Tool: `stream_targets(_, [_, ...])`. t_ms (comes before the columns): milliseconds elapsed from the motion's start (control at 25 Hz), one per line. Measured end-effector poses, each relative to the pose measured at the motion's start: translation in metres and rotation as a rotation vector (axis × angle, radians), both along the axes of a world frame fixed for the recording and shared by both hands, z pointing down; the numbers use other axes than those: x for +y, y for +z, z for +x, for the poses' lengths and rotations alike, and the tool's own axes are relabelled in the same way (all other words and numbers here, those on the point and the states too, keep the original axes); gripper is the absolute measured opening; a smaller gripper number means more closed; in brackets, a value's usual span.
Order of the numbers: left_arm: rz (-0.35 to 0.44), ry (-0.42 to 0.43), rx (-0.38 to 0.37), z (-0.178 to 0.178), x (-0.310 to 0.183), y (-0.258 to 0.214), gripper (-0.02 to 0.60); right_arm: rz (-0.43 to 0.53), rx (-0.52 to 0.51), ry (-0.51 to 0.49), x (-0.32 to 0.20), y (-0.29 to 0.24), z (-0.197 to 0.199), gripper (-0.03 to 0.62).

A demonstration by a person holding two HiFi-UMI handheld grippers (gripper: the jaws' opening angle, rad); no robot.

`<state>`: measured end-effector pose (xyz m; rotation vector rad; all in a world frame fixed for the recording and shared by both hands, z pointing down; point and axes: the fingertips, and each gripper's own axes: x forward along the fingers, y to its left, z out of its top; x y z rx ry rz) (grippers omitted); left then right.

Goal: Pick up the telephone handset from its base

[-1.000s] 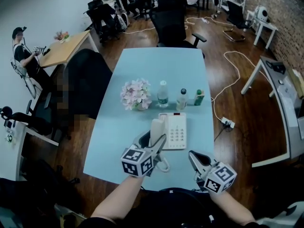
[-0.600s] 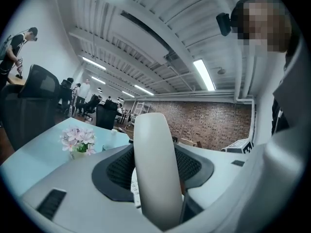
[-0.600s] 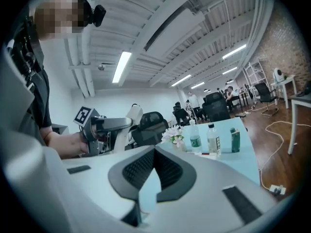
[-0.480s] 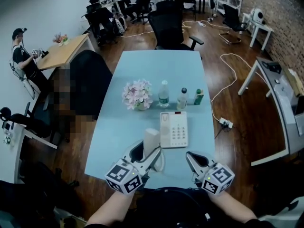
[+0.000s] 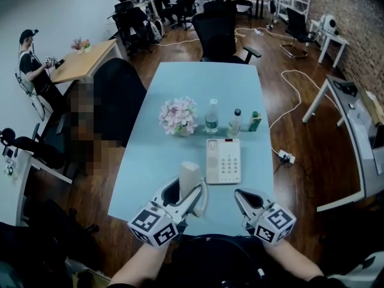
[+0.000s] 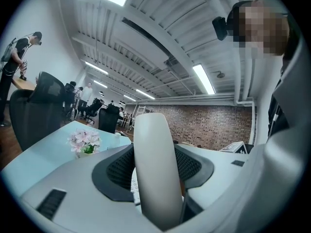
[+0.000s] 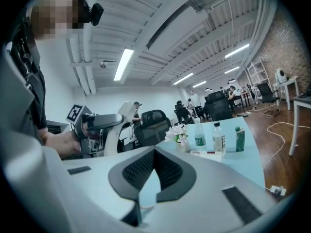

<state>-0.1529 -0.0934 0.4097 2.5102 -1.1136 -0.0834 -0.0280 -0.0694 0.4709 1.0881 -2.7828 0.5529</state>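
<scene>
1. Already the handset [image 5: 189, 175] is off its base [image 5: 223, 161]. It stands nearly upright in the air over the near edge of the table [image 5: 144, 161], to the left of the base and clear of it.
2. The left gripper [image 5: 187, 192] pinches the handset across its narrow body. In the left gripper view one dark pad lies against each flank and the rounded end rises above the jaws.
3. The right gripper [image 7: 154, 152] hovers near the right front corner of the table, its jaws pressed together at the tips with nothing between them.
4. The pick looks done in substance, and what is left is to keep the hold.
5. The smooth, rounded plastic is held over a short stretch only, so a tilt or a jolt could let the handset pivot or slide down through the pads.
6. I cannot trace a cord clearly, but if one is there, drawing the handset farther off could go taut and drag the base.
7. A dragged base could reach the table's edge, or swing toward the flowers [image 5: 179, 116], the two bottles [image 5: 211, 116] and the green carton [image 5: 254, 121] just behind it.
</scene>
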Motion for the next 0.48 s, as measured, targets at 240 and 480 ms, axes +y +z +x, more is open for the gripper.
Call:
stream_targets(240, [-0.003,0.005,-0.019,0.002,-0.0029,0.005,0.236,0.005,0.0,0.015,-0.0041,0.0017,0.0005,0.012])
stream_targets(480, [-0.007,0.009,-0.042,0.006,-0.0061,0.0079,0.235,-0.001,-0.008,0.015,-0.0051,0.0034,0.0028,0.012])
